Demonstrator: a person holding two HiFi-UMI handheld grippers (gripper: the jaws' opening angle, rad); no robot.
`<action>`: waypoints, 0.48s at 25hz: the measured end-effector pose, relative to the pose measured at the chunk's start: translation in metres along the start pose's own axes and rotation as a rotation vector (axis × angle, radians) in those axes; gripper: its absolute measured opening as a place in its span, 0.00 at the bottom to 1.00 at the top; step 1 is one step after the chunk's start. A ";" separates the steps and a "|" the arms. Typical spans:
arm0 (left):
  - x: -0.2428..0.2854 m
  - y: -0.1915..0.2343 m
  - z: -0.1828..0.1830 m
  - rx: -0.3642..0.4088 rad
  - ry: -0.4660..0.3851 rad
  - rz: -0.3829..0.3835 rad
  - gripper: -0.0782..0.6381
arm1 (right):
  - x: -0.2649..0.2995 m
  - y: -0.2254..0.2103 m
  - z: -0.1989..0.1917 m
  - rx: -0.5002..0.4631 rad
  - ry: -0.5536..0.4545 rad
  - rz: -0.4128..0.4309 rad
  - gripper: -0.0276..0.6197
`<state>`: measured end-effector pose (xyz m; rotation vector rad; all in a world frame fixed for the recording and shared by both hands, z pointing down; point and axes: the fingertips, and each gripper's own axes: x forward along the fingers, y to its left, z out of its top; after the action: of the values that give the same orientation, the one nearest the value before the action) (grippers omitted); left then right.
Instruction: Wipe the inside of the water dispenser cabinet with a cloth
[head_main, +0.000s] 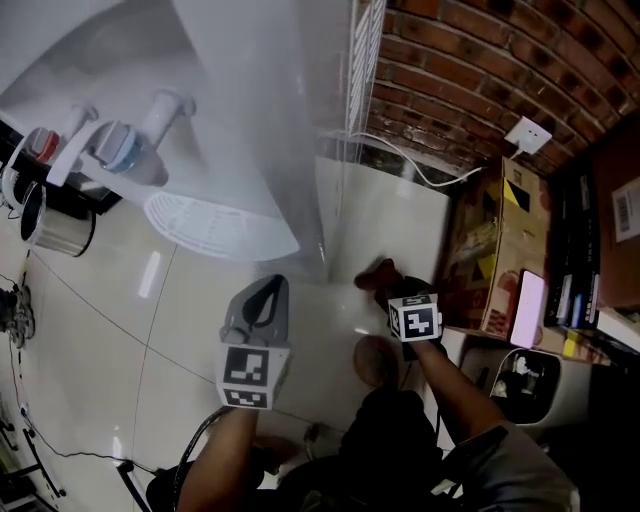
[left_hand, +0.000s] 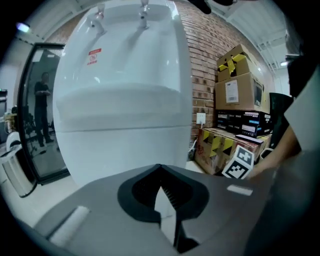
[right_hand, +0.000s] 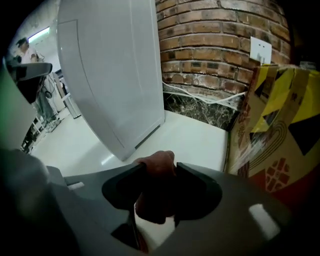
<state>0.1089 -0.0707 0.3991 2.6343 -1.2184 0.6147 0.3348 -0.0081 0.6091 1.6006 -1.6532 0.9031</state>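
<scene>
The cloth (right_hand: 154, 197), reddish-brown and bunched, sits between the jaws of the right tool (right_hand: 161, 167). Both jaws bear on it at a middling width, and a rounded end stands out past the tips. The left tool (left_hand: 160, 172) has its jaws closed together with nothing between them.

In the head view the right tool (head_main: 392, 292) hangs low over the pale floor (head_main: 120, 300). The cloth (head_main: 376, 273) is at its tip, near the bottom corner of the white water dispenser (head_main: 240, 120) but apart from it. The left tool (head_main: 268, 290) is just beside it, in front of the dispenser's base.

Only the head view shows both tools together, along with the dispenser's taps (head_main: 120, 145) and drip tray (head_main: 200, 220) from above. Only the left gripper view shows the dispenser's front (left_hand: 120, 100), with its lower panel (left_hand: 120, 150) under a seam. Only the right gripper view shows the grip itself, plus the dispenser's plain side (right_hand: 110, 65), the brick wall (right_hand: 210, 45) and a cardboard box (right_hand: 280, 130).

The cloth's long axis runs along the jaws. Its free end points forward towards the floor by the dispenser's corner.
</scene>
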 end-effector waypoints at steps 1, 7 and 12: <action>0.000 -0.016 -0.008 -0.014 0.012 -0.022 0.11 | -0.002 -0.001 -0.002 0.009 0.002 0.008 0.38; 0.005 -0.096 -0.007 -0.065 -0.002 -0.102 0.11 | -0.101 -0.010 0.060 0.115 -0.300 -0.027 0.10; 0.000 -0.105 0.049 -0.086 -0.128 -0.042 0.11 | -0.198 -0.002 0.111 0.078 -0.584 -0.017 0.06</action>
<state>0.2031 -0.0184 0.3569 2.6548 -1.1906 0.3822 0.3446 0.0071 0.3830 2.0612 -1.9982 0.5157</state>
